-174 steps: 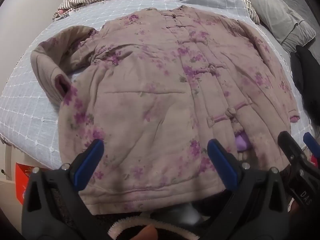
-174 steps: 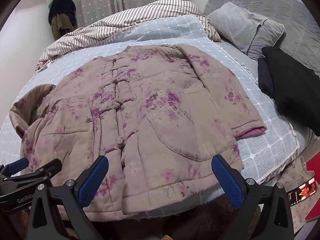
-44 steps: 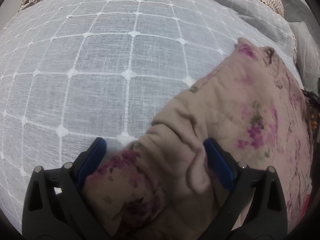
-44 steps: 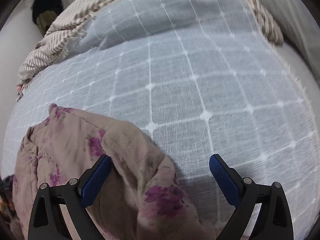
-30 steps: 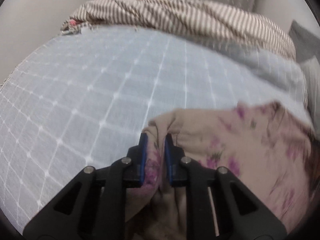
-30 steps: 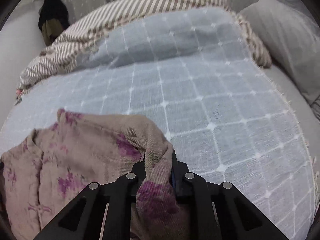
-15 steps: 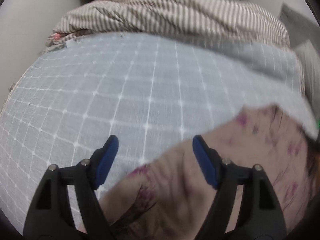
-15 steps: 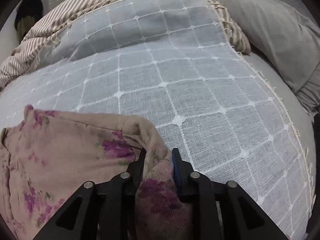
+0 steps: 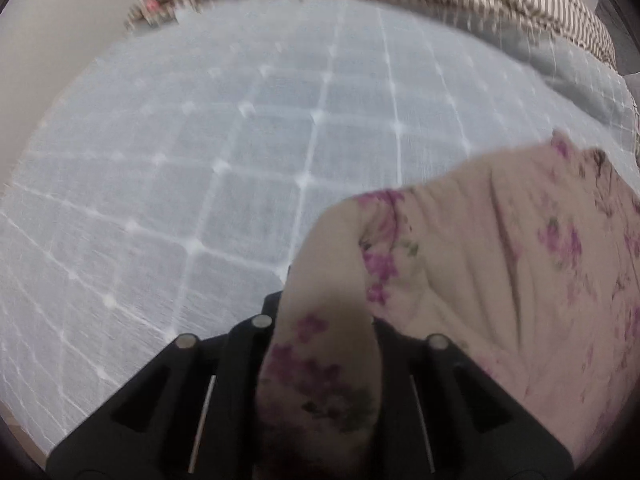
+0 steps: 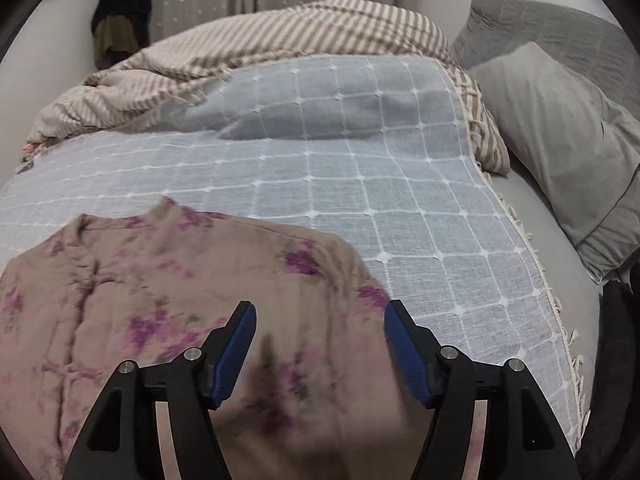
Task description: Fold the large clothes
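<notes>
Jacket (image 10: 152, 292), a padded floral garment, lies partly folded on the near part of the bed (image 10: 568, 312), over the pale checked bedspread (image 10: 360, 184), with a striped quilt (image 10: 280, 36) bunched at the far end and grey pillows (image 10: 560, 128) to the right. It looks thick, soft and fairly bulky for cloth, so it will likely slump and hold rounded folds rather than sharp creases, and a thin pinch could slide off the padding; the stitched edges and folded corners look like the surest places to take hold. In the left wrist view the left hand-held gripper (image 9: 324, 316) is clenched on a rolled fold of the jacket, the cloth bulging up between its black arms, with the rest of the garment spreading away to the right. In the right wrist view the jaws of the right hand-held gripper (image 10: 320, 340) are opening; the jacket's rounded corner sits between the blue pads (image 10: 236, 344) but neither pad seems to press on it, so that corner appears released and resting on the bedspread
</notes>
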The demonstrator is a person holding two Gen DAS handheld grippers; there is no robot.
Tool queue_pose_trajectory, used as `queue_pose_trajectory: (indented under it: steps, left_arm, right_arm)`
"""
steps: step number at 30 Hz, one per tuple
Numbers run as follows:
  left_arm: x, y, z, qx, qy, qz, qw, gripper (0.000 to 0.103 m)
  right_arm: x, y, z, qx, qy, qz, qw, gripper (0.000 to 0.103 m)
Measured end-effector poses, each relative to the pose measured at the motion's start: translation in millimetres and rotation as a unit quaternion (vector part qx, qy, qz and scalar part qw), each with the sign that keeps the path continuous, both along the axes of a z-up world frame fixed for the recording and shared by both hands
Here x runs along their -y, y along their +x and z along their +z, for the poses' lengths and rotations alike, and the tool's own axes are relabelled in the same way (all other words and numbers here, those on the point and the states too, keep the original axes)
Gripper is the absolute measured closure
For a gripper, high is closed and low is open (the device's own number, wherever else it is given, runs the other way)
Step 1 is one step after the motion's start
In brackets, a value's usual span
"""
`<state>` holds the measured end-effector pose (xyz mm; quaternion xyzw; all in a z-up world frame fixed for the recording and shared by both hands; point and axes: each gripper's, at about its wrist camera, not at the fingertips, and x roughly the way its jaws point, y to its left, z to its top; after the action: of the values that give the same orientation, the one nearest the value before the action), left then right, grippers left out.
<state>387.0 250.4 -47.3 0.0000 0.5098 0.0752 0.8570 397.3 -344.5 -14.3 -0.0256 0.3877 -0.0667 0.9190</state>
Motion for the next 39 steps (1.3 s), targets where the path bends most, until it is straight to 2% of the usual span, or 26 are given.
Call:
queue_pose_trajectory:
  steps: [4,6,8,10,12,14,16,18,20,22,24,26,31,34,37,39]
  left_arm:
    - [5,11,44,0.069,0.024,0.028,0.9970,0.092]
    - [8,23,56,0.096,0.052,0.032,0.9936,0.092]
    - [7,42,48,0.101,0.087,0.035,0.9905,0.092]
    - [5,59,20,0.068,0.101,0.049,0.9913,0.092]
    - [-3,66,-13,0.021,0.076,0.067,0.9946,0.086]
    - [-6,59,-27,0.015,0.060,0.077,0.9951,0.077]
    - [-7,44,-18,0.044,0.048,0.065,0.9958,0.065]
    - [-5,25,-2,0.062,0.054,0.050,0.9953,0.029]
    - [-2,6,19,0.076,0.049,0.031,0.9954,0.022]
    - [3,-10,36,0.074,0.043,0.012,0.9963,0.020]
    - [11,-34,50,0.070,0.036,-0.001,0.9969,0.010]
    - [20,-61,60,0.066,0.026,-0.018,0.9973,0.005]
    - [42,-132,66,0.068,0.006,-0.049,0.9965,0.004]
    - [52,-168,54,0.061,-0.013,-0.051,0.9968,0.002]
    - [61,-192,35,0.047,-0.029,-0.051,0.9972,0.002]
    - [68,-202,23,0.039,-0.024,-0.051,0.9977,0.002]
  right_arm:
    - [-17,-7,11,-0.011,-0.016,0.012,1.000,0.033]
    - [-20,-10,18,-0.004,-0.025,0.015,1.000,0.033]
    - [-15,-11,22,0.000,-0.035,0.007,0.999,0.032]
    - [-5,-10,20,-0.004,-0.039,-0.005,0.999,0.030]
    - [14,-10,12,-0.028,-0.027,-0.022,0.999,0.029]
    - [27,-13,4,-0.051,-0.024,-0.032,0.998,0.029]
    - [40,-24,1,-0.062,-0.036,-0.034,0.997,0.029]
    - [46,-39,3,-0.062,-0.046,-0.032,0.996,0.029]
    - [45,-55,11,-0.060,-0.047,-0.029,0.997,0.029]
    - [37,-72,21,-0.059,-0.041,-0.021,0.997,0.029]
    - [21,-92,30,-0.062,-0.021,-0.008,0.998,0.027]
    - [3,-110,35,-0.065,0.002,0.010,0.998,0.025]
    - [-46,-160,50,-0.041,0.056,0.056,0.996,0.020]
    - [-68,-182,52,-0.023,0.080,0.079,0.993,0.018]
    - [-90,-199,46,-0.016,0.077,0.095,0.992,0.018]
    - [-103,-207,37,-0.016,0.073,0.109,0.991,0.018]
